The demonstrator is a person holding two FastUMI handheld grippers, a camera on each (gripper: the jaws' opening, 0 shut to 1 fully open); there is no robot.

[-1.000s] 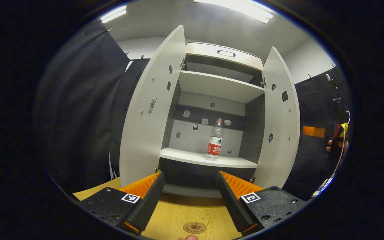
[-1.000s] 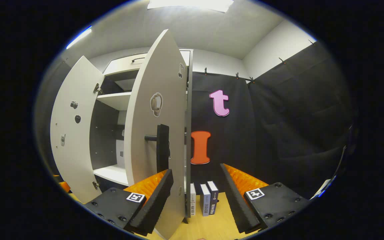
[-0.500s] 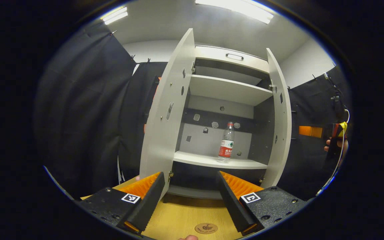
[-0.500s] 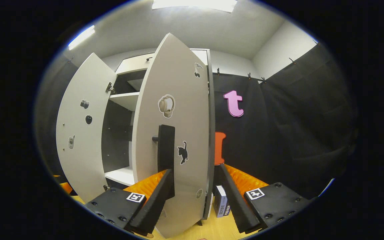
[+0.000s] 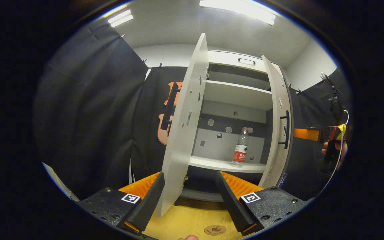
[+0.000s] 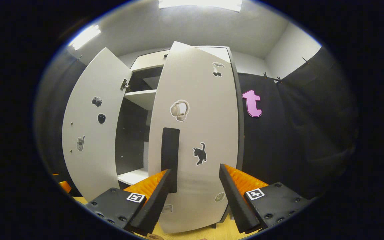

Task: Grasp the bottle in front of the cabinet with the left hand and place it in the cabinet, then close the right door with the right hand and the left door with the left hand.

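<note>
Black cloth walls surround the cabinet (image 5: 235, 96) on your bench (image 5: 192, 218). Inside it, the bottle (image 5: 239, 151) stands on the lower shelf, so you are on the door-closing step. Your right gripper (image 6: 193, 186), jaws apart and empty, faces the half-swung right door (image 6: 195, 140); push it flush. Your left gripper (image 5: 188, 188), jaws apart too, takes the left door (image 5: 183, 126) afterwards.

1. Bottle (image 5: 239, 152) stands upright on the lower shelf (image 5: 223, 164) inside the cabinet (image 5: 235, 96).
2. Left door (image 5: 183, 130) stands open; right door (image 6: 193, 133) partly closed.
3. Cabinet rests on the table (image 5: 192, 218).
</note>
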